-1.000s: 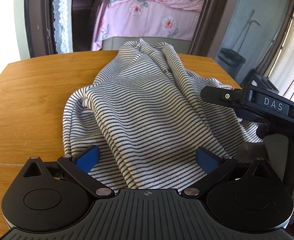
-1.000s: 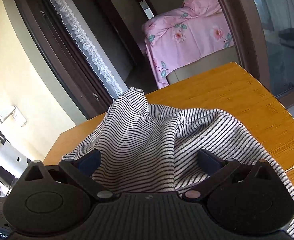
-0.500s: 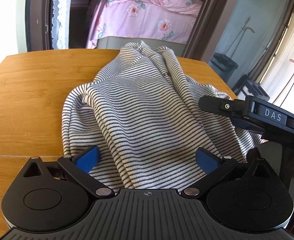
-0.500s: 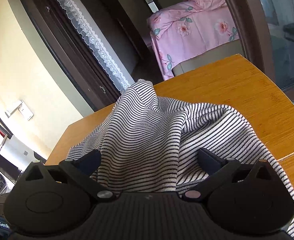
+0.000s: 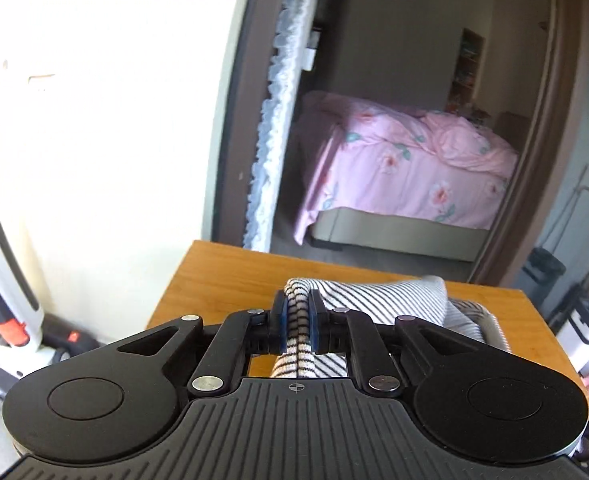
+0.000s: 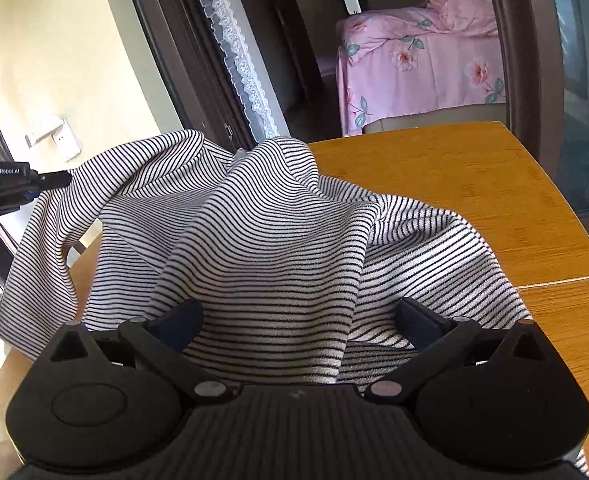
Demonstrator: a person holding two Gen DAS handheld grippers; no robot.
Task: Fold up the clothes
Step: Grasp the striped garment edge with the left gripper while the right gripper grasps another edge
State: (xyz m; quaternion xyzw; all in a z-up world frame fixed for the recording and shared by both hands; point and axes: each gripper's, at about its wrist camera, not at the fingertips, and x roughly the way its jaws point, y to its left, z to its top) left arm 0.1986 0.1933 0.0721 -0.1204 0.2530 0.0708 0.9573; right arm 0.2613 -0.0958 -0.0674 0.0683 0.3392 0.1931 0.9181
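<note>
Striped black-and-white knit garment (image 6: 262, 240) is what we are working on, and a bunched fold of it sits pinched between the blue pads (image 5: 280, 320) of our left gripper (image 5: 296, 322), whose jaws are clamped tight on the cloth. Our right gripper (image 6: 294, 316) stands wide, with cloth lying between its spread fingers (image 6: 182, 316) but not pressed by them.

Most of the garment lies heaped on the orange-brown wooden table (image 6: 474, 184), one side raised toward the left gripper and hanging past the table's left edge.

We judge the risks to be these: the narrow pinch could slip out under the cloth's own weight, or pulling on could drag the whole heap off that edge. The right gripper might catch several layers at once.

Bare tabletop to the right offers room; the left and far edges are near.
</note>
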